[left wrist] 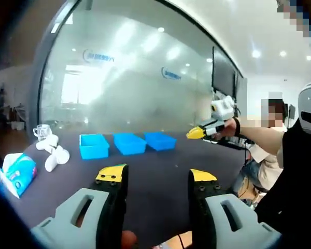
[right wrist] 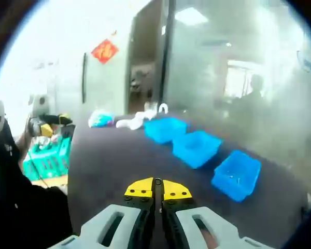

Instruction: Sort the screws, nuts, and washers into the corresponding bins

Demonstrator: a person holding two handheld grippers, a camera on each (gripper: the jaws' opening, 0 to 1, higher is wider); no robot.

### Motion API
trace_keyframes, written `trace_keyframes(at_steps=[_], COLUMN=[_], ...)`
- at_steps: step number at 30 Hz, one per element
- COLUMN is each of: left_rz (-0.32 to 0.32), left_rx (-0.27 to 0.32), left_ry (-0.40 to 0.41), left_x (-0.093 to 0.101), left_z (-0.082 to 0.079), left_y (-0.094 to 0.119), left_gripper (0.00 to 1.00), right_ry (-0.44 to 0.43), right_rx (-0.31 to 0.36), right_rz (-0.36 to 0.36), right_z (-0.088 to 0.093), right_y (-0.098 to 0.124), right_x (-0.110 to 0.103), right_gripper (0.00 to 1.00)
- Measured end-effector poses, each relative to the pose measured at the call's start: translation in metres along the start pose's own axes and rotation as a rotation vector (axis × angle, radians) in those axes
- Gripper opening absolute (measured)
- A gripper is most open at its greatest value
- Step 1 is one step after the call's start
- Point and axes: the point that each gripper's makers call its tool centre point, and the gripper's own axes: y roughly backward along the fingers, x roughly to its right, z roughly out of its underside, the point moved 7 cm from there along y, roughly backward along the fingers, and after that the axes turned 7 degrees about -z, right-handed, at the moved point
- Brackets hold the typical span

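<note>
Yellow-tipped left gripper (left wrist: 158, 175) fingers stand released; right gripper (right wrist: 157, 189) fingers are clenched on nothing visible, both raised over the dark desk (left wrist: 160, 155). Three blue plastic bins (left wrist: 128, 143) sit at twelve o'clock. Likely no sorting begun; next, locate hardware. Screws, nuts and washers are too small to discern.

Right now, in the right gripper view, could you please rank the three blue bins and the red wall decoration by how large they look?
1. Nearest blue bin
2. Middle blue bin
3. Farthest blue bin
4. Red wall decoration

The bins may well match in true size; nearness to the camera alone could explain their order.
</note>
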Motion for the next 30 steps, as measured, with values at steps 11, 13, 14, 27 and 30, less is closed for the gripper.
trace_keyframes(at_steps=[11, 13, 14, 27, 30], left_rz=[-0.03, -0.036, -0.04, -0.081, -0.093], left_rx=[0.027, 0.029, 0.031, 0.042, 0.044], left_ry=[0.009, 0.012, 0.014, 0.03, 0.035], left_x=[-0.004, -0.006, -0.006, -0.019, -0.023], left_z=[-0.007, -0.007, -0.007, -0.007, -0.007], left_y=[0.002, 0.003, 0.003, 0.014, 0.016], left_gripper=[0.44, 0.44, 0.44, 0.44, 0.44], right_ry=[-0.09, -0.09, -0.089, -0.146, -0.137], right_rx=[0.19, 0.195, 0.199, 0.163, 0.137], right_rz=[0.111, 0.114, 0.121, 0.225, 0.232], right_z=[-0.032, -0.039, -0.043, -0.072, -0.075], right_y=[-0.023, -0.035, -0.041, -0.138, -0.155], right_x=[0.011, 0.014, 0.017, 0.084, 0.091], right_gripper=[0.02, 0.02, 0.02, 0.02, 0.02])
